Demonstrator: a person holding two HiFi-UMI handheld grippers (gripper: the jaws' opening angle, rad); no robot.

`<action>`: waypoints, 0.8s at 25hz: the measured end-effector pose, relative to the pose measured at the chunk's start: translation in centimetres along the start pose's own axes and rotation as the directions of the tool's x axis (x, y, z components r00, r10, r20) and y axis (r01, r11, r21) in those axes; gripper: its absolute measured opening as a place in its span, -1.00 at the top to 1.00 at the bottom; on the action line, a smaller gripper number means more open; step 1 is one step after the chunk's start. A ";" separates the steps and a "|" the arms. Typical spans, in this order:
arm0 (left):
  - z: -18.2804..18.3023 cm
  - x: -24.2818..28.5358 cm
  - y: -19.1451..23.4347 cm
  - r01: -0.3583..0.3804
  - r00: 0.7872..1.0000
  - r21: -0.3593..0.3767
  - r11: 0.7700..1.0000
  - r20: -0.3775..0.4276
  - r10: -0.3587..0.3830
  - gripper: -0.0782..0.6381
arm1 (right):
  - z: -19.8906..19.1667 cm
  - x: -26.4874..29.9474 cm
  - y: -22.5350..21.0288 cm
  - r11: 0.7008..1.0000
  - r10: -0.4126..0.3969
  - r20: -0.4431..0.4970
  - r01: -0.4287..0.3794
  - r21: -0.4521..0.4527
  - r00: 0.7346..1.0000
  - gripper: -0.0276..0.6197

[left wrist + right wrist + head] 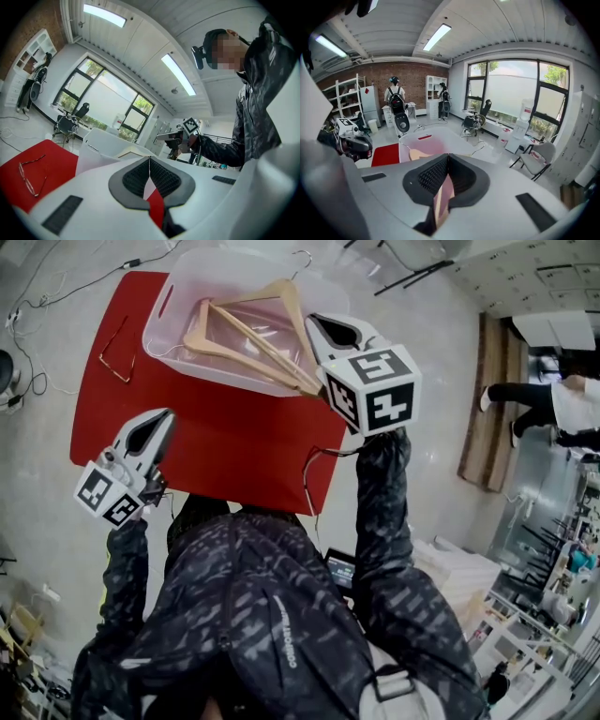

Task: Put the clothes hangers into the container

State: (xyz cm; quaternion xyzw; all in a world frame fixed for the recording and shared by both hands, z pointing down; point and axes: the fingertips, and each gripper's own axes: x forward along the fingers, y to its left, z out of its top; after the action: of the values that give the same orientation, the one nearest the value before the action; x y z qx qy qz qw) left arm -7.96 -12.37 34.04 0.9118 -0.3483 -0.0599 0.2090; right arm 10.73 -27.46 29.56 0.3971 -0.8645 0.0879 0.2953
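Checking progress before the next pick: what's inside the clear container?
Overlapping wooden hangers lie inside the container, at least two. The right gripper covers its near right corner, so anything there can't be seen.

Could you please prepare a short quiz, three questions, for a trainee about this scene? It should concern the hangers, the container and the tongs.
1. True or false: the wooden hangers lie inside the clear container.
2. Where is the thin wire hanger?
A. Inside the container
B. On the red mat, left of the container
C. Held in the left tongs
3. In a few words: are the right tongs open or shut, and do they hold anything?

Key: 1 true. 2 B. 3 shut, holding nothing.
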 end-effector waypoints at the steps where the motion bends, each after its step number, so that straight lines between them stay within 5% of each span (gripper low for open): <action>1: 0.0 -0.1 -0.5 -0.012 1.000 0.007 1.000 0.004 0.012 0.75 | -0.5 -0.3 0.6 1.000 0.026 -0.001 -0.026 -0.005 1.000 0.87; 12: -0.5 -3.3 -7.6 -0.224 0.973 0.062 0.973 0.063 0.220 0.75 | -3.9 -5.6 3.8 0.976 0.198 0.019 -0.196 -0.090 0.980 0.87; 20: -2.3 -4.7 -10.3 -0.274 0.961 0.053 0.960 0.057 0.271 0.75 | -7.1 -7.0 5.3 0.968 0.245 0.033 -0.242 -0.059 0.969 0.87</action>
State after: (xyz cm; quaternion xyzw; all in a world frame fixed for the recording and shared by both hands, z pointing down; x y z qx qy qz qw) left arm -4.63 -1.54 31.58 0.8594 -0.4771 -0.0426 0.1791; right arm 13.56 -16.73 31.69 0.2815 -0.9146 0.0919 0.2753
